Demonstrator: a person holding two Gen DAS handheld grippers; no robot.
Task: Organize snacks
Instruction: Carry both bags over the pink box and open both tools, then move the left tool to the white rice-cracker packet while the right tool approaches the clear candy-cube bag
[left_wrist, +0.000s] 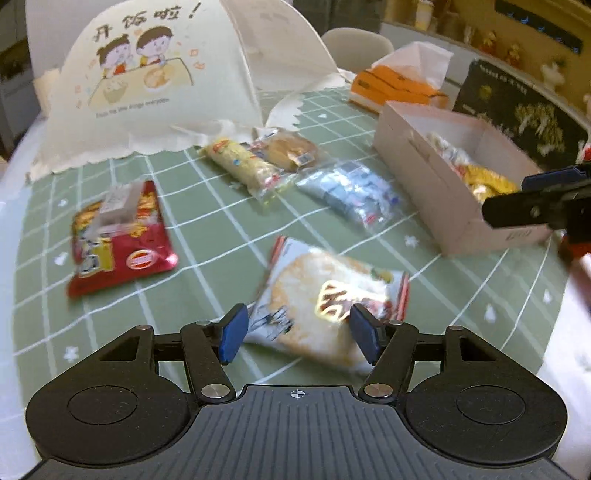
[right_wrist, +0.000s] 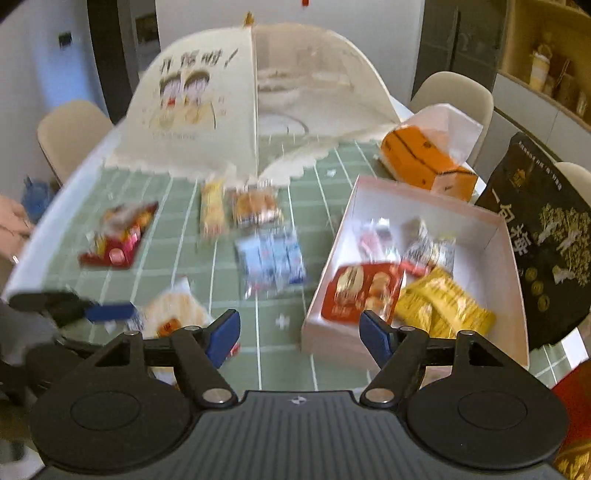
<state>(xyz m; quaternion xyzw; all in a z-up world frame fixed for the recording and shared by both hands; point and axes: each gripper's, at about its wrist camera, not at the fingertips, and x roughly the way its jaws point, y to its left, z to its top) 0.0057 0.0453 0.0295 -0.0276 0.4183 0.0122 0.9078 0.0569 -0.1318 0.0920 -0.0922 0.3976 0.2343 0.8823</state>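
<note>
A white box (right_wrist: 508, 258) at the right holds several snack packs, among them a red pack (right_wrist: 360, 291) and yellow packs (right_wrist: 443, 306). On the green checked cloth lie a rice-cracker pack (left_wrist: 325, 310), a red snack bag (left_wrist: 118, 240), a yellow roll pack (left_wrist: 240, 166), a bun pack (left_wrist: 288, 147) and a blue-silver pack (left_wrist: 351, 192). My left gripper (left_wrist: 297, 332) is open, its pads on either side of the rice-cracker pack's near end. My right gripper (right_wrist: 299, 338) is open and empty above the cloth beside the box's near left corner.
A mesh food cover with a cartoon print (left_wrist: 147, 85) stands at the back. An orange tissue box (right_wrist: 424, 162) and a large black bag (right_wrist: 554, 240) lie behind and right of the white box (left_wrist: 424, 173). Chairs ring the table.
</note>
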